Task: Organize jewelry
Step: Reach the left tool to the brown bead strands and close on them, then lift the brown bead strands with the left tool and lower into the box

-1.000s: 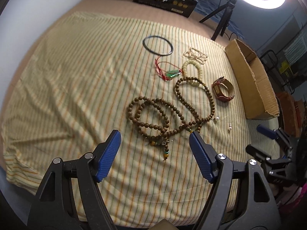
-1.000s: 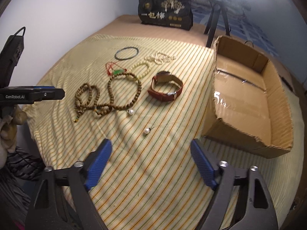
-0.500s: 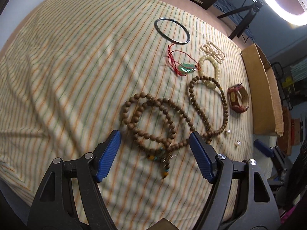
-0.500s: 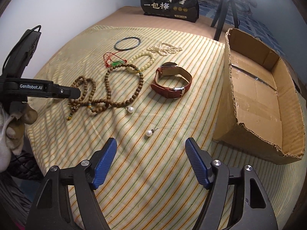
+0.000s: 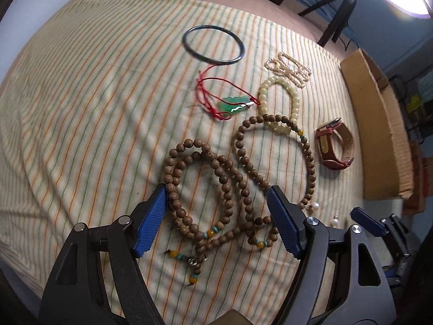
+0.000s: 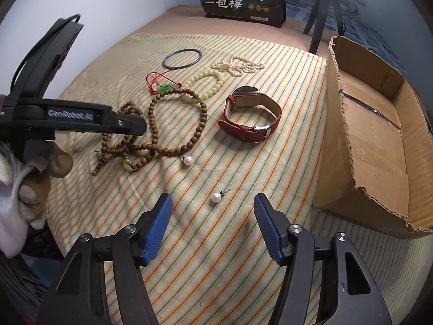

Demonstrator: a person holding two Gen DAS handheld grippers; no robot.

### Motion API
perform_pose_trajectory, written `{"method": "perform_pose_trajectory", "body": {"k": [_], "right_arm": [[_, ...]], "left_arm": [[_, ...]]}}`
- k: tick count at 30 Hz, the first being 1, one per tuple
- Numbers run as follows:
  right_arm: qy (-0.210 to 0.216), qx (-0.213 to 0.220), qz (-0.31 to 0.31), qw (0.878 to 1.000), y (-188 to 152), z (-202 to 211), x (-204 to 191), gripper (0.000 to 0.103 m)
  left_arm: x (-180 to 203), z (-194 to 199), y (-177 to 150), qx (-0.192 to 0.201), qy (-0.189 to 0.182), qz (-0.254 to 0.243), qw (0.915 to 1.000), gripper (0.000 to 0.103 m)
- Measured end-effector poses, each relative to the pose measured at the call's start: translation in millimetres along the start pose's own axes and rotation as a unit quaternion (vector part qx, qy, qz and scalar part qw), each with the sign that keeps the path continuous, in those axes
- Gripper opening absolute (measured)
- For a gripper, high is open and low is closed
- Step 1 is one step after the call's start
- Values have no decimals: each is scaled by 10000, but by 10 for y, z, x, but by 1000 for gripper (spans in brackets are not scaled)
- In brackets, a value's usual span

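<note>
A long brown wooden bead necklace (image 5: pixel 238 178) lies coiled on the striped cloth (image 5: pixel 81 124). My left gripper (image 5: pixel 216 211) is open and hangs low over its near coils, which lie between the blue fingers. My right gripper (image 6: pixel 212 222) is open just short of a pearl earring (image 6: pixel 216 197). A second pearl earring (image 6: pixel 187 159) lies by the necklace (image 6: pixel 176 124). A red leather watch (image 6: pixel 250 116), a cream bead bracelet (image 5: pixel 281 103), a green pendant on red cord (image 5: pixel 232 104), a dark bangle (image 5: pixel 213 44) and a small pearl strand (image 5: pixel 289 67) lie beyond.
An open cardboard box (image 6: pixel 379 140) stands at the right edge of the cloth. A black printed bag (image 6: pixel 242 0) and a tripod (image 6: pixel 322 10) with a ring light stand at the back. A wall runs along the left.
My left gripper has moved forward and down over the wooden bead necklace. My right gripper has moved forward toward the near pearl earring. Both stayed open.
</note>
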State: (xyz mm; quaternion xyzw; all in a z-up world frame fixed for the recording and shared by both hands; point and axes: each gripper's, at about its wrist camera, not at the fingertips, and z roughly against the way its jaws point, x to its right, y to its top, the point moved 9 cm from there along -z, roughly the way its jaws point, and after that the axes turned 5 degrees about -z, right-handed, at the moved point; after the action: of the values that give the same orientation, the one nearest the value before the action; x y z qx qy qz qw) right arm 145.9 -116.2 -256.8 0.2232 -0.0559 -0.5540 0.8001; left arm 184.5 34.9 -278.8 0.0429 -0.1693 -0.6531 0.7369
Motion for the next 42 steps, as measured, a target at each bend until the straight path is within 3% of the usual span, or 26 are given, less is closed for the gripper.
{"method": "perform_pose_trajectory", "body": {"k": [3,10,18,21,23,26,28,35,42], "right_arm": [[20,-58,-53,10000,-11,-56,24,49],[15,-73,-103,9999,25,-156,54,41],[-79,-83,-12,9999,62,-191,76,30],[-86,-83,-4,9999,56,-186,77,24],[-81,-94,8,9999,53,-181,76,19],[-28,-106,5,9999,46,-173,70,11],[23,-112,-1,9999,47,-166,63,8],[193,-41,-10,9998,41,-78,23,7],[304,215,-18,9993,105,144,-25,7]], "left_arm": [[76,-53,48,47,263,-156,9995,76],[191,-145,168,128,464,-341,9983,76],[101,-109,168,262,590,-399,9971,64],[63,-101,193,340,667,-380,9965,54],[21,-81,214,396,760,-397,9955,36],[-19,-43,200,339,625,-437,9965,17],[-41,-22,194,335,556,-407,9971,13],[-59,127,140,377,298,-347,9982,10],[-87,424,198,681,175,-313,9970,10]]}}
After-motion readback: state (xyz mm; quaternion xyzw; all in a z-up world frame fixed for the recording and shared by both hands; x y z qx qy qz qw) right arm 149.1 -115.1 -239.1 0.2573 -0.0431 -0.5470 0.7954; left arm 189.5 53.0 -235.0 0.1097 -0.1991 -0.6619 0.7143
